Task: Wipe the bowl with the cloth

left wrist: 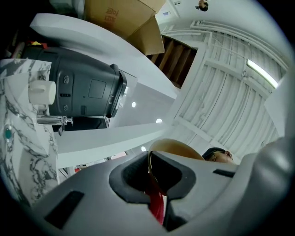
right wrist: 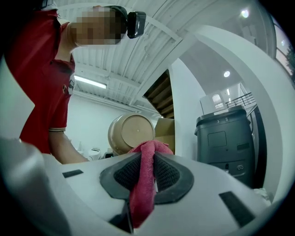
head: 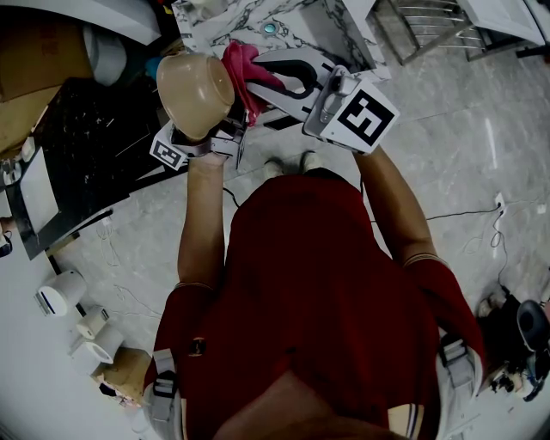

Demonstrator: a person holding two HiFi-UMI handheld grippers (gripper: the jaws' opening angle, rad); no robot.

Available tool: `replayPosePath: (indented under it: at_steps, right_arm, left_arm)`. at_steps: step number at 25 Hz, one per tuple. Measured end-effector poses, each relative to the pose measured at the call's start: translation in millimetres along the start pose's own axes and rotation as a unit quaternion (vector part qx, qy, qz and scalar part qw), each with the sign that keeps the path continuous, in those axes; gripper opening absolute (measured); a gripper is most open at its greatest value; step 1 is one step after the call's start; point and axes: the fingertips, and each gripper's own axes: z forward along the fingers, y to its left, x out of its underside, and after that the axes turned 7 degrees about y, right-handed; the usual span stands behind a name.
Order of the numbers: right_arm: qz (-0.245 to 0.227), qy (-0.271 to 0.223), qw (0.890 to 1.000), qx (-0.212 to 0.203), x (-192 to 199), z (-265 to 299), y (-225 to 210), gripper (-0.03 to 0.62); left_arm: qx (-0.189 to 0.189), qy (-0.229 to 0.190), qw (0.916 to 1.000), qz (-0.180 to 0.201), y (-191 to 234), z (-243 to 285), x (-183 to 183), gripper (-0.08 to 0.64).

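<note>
Your left gripper point(left wrist: 152, 167) is closed tight on the thin rim of the tan bowl point(left wrist: 177, 146). The rim edge stands pinched between the two dark pads, and the bowl's rounded wall rises just past them. A red strip shows lower in the gap (cloth or shirt, I cannot tell which).

In the head view you hold the bowl point(head: 194, 90) up in the air in front of your chest, above the pale stone floor point(head: 464, 129). It rests on nothing. It is tipped so that its outer wall and base face your head camera.

Your right gripper point(right wrist: 146, 161) is shut on the pink-red cloth point(right wrist: 143, 184). The cloth is squeezed between the meshed pads. One bunched end pokes out past the fingertips and the rest trails down through the gap toward the camera.

From the right gripper view the bowl point(right wrist: 131, 133) sits straight ahead with its flat base turned toward you. The bunched end of the cloth overlaps its lower edge. The head view agrees: the cloth point(head: 245, 73) presses against the bowl's right side, between the two grippers.

Beyond your grippers lies a marbled tabletop point(head: 301, 26), well below the bowl. A dark grey machine point(left wrist: 87, 90) stands off to the side, and a cardboard box point(left wrist: 124, 18) sits above it in the left gripper view. Your red sleeve point(right wrist: 41, 78) fills the left of the right gripper view.
</note>
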Motion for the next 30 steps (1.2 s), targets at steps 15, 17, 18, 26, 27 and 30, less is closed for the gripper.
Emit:
replayPosePath:
  at_steps: [15, 17, 18, 26, 27, 30]
  right_arm:
    - [-0.015, 0.023, 1.000, -0.013, 9.4, 5.4, 11.7, 0.067]
    - [-0.014, 0.023, 1.000, -0.014, 10.0, 6.3, 13.6, 0.067]
    - [-0.014, 0.023, 1.000, -0.014, 9.9, 6.6, 14.6, 0.067]
    - [-0.030, 0.017, 0.999, -0.021, -0.5, 5.3, 27.3, 0.067]
    - [-0.033, 0.017, 0.999, -0.022, -1.5, 5.4, 28.4, 0.067]
    - [-0.038, 0.015, 0.999, -0.022, -5.3, 5.3, 30.5, 0.067]
  left_arm:
    - [-0.064, -0.068, 0.9956, -0.004, 24.8, -15.4, -22.7, 0.023]
    - [-0.072, -0.072, 0.9949, -0.004, 27.0, -17.9, -24.3, 0.023]
    - [-0.075, -0.073, 0.9945, -0.003, 27.9, -19.1, -24.9, 0.025]
    - [-0.124, -0.086, 0.9885, 0.005, 35.9, -30.9, -28.2, 0.025]
    - [-0.130, -0.086, 0.9878, 0.006, 37.2, -32.6, -28.5, 0.025]
    - [-0.144, -0.083, 0.9860, 0.011, 40.0, -36.1, -28.9, 0.025]
